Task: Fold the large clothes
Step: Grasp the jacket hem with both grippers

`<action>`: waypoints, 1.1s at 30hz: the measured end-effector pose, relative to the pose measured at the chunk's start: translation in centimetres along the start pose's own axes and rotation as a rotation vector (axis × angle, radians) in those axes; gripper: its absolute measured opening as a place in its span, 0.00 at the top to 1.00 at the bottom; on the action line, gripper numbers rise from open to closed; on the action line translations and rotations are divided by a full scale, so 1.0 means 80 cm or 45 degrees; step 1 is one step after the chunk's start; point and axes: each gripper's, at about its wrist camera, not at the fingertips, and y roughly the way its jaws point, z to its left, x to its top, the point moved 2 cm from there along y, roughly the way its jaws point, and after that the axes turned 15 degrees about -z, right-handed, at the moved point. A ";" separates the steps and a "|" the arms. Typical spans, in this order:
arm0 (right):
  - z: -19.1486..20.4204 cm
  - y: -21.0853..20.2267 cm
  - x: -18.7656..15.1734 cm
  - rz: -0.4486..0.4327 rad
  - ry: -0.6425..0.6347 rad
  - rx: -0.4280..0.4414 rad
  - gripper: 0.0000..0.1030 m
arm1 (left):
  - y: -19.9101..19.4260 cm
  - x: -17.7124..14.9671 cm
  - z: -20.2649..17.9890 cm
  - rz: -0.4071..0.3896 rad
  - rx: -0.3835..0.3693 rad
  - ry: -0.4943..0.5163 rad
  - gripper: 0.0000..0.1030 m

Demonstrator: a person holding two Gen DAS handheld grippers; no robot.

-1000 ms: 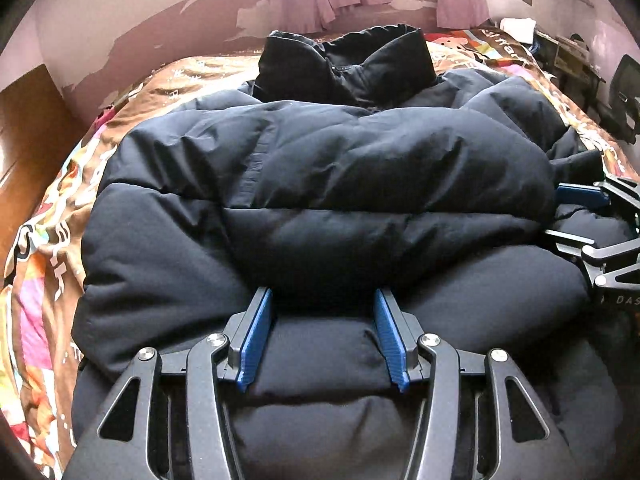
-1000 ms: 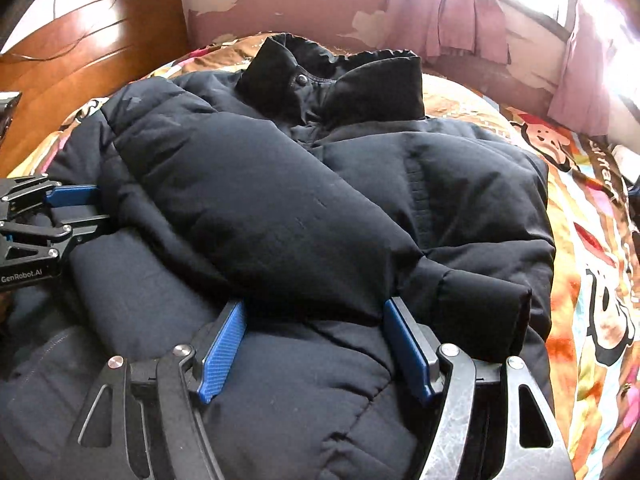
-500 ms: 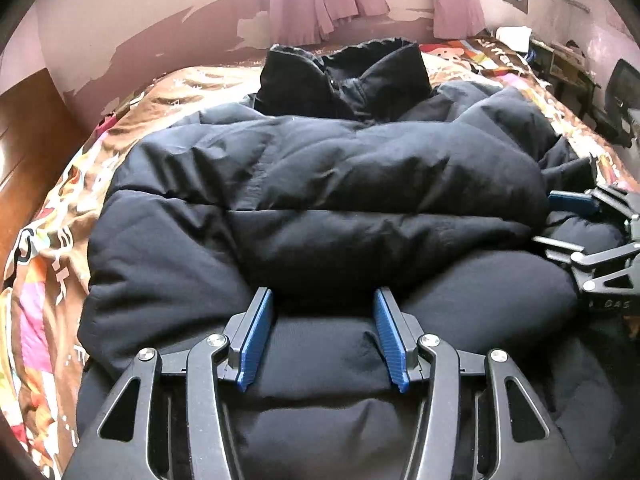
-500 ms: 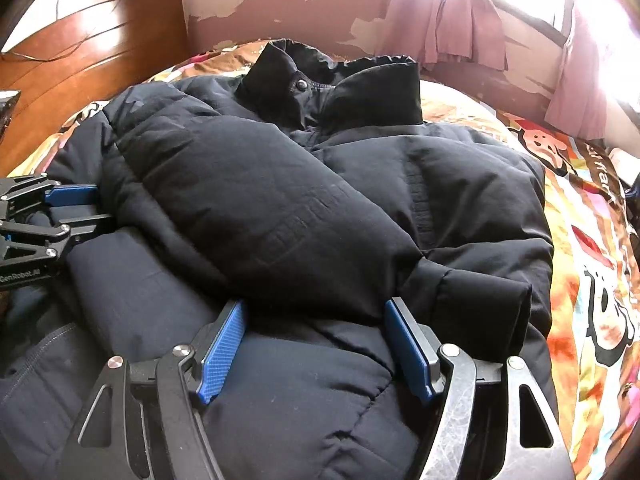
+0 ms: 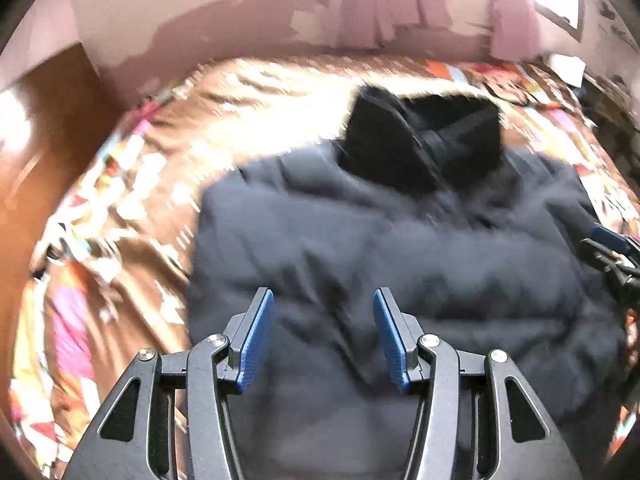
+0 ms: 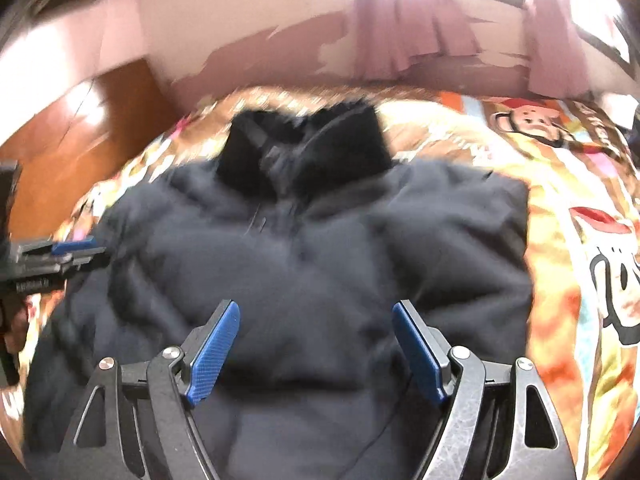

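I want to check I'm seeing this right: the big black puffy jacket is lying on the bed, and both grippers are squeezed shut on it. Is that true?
Not quite. The black puffy jacket does lie on the bed, but neither gripper is shut. The right wrist view shows the right gripper with its jaws wide apart over the fabric, and the left wrist view shows the left gripper open too.

Blurred jacket; right gripper spread

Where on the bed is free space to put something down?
Bare bedspread lies between the jacket and the wooden headboard, and on the cartoon-printed side. The middle is crowded by the jacket.
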 end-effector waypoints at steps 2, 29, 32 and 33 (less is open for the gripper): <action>-0.012 0.013 0.022 -0.024 0.053 -0.026 0.25 | 0.002 0.015 0.015 -0.053 0.012 -0.060 0.55; -0.057 0.190 0.133 -0.099 0.260 -0.046 0.91 | 0.194 0.141 0.022 -0.143 -0.188 -0.516 0.77; -0.046 0.171 0.128 -0.096 0.196 0.001 0.92 | 0.187 0.141 0.022 -0.169 -0.217 -0.510 0.91; -0.043 0.160 0.124 -0.094 0.167 0.024 0.92 | 0.182 0.141 0.023 -0.188 -0.231 -0.499 0.93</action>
